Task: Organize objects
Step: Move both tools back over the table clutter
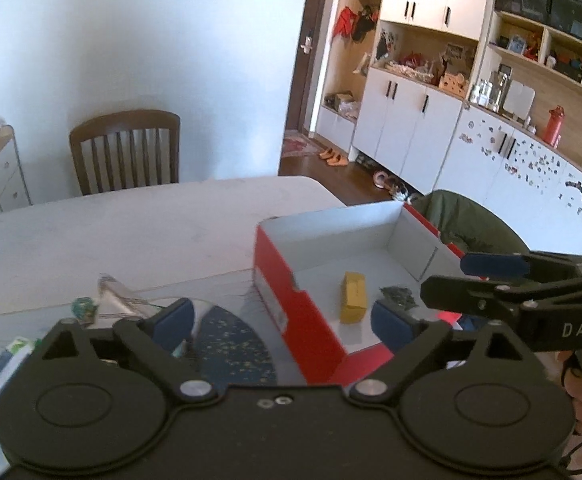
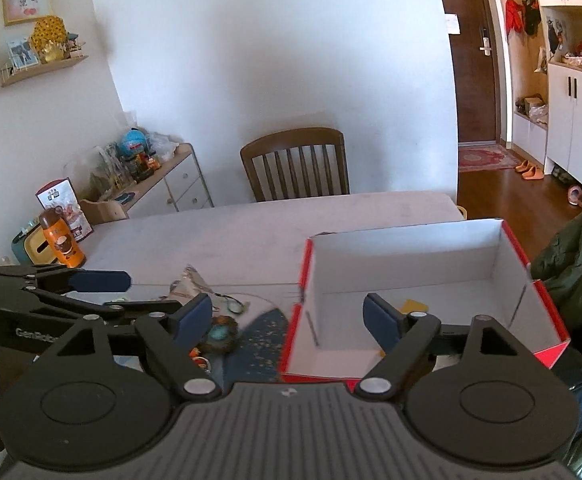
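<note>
**Box half loaded, small stuff still out on the bench**

So here's where we're at. The red box (image 1: 291,320) sits at centre-right of the left wrist view, open, with white inside walls. Lying on its floor are a yellow block (image 1: 354,298) and, just to the right of it, a small dark clump (image 1: 399,297) that we can't identify. In the right wrist view the box fills the lower right and only a corner of the yellow block peeks out behind one tong pad.

The leftovers are on the bench (image 2: 251,224) to the left of the box: a round teal trinket (image 2: 221,334), a clear crinkly packet (image 2: 189,280) behind it, and a dark blue speckled mat (image 2: 259,340) running up to the box wall. Some more packaging sits at the lower left edge of the left wrist view, too blurry to name.

Both tongs are spread wide with nothing between the pads. The left tongs (image 1: 283,320) hang over the mat and the box's near wall; the right tongs (image 2: 287,320) straddle that same wall from the other side.

Our read: next is grabbing one of the loose bits, probably the trinket, since it's nearest.

- Come down straight over it so the pads land on opposite edges. It's low and flat, so it could skate on the mat.
- Keep the other tongs out of the way; they're close together here.
- Lift well clear of the box wall before moving across, then let go low inside so it doesn't bounce onto the block.
</note>
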`<state>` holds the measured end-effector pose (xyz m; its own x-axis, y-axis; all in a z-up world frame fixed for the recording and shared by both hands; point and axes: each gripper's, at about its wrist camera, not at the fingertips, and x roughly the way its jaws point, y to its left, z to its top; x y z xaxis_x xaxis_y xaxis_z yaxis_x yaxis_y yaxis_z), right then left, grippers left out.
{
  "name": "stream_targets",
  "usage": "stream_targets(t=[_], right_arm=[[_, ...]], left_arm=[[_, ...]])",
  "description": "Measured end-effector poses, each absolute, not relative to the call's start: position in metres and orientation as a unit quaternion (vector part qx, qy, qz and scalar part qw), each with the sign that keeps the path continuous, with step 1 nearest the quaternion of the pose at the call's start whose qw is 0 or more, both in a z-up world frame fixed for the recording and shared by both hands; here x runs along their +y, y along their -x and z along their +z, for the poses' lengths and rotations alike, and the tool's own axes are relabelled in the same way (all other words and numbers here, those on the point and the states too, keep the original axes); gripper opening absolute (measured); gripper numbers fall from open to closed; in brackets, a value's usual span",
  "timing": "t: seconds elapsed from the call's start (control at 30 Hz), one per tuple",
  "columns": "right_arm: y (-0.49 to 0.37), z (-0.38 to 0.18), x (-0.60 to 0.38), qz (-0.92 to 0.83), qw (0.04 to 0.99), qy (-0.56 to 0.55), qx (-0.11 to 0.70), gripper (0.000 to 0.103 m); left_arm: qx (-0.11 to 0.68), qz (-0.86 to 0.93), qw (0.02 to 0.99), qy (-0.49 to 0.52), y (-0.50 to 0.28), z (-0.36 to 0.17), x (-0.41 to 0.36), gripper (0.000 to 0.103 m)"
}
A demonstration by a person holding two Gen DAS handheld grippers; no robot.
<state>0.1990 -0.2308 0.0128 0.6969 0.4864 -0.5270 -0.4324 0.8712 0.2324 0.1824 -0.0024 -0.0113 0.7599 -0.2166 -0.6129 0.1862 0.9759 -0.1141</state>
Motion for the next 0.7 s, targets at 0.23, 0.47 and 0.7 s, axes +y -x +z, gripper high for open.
stream_targets(t=[0.23, 0.47, 0.7], right_arm=[[-0.184, 0.012, -0.197, 0.25, 0.92, -0.044, 0.3, 0.083], [-0.18, 0.008, -0.16, 0.257, 0.915, -0.034, 0.309, 0.083], [-0.186, -0.001, -0.123, 0.25, 0.913, -0.024, 0.321, 0.083]], left_arm=[[0.315, -0.098, 0.943, 0.036, -0.168, -0.011, 0.038, 0.102], [0.323, -0.073, 0.943, 0.034, -0.166, -0.021, 0.085, 0.102], [0.319, -0.044, 0.946, 0.035, -0.165, -0.035, 0.133, 0.103]])
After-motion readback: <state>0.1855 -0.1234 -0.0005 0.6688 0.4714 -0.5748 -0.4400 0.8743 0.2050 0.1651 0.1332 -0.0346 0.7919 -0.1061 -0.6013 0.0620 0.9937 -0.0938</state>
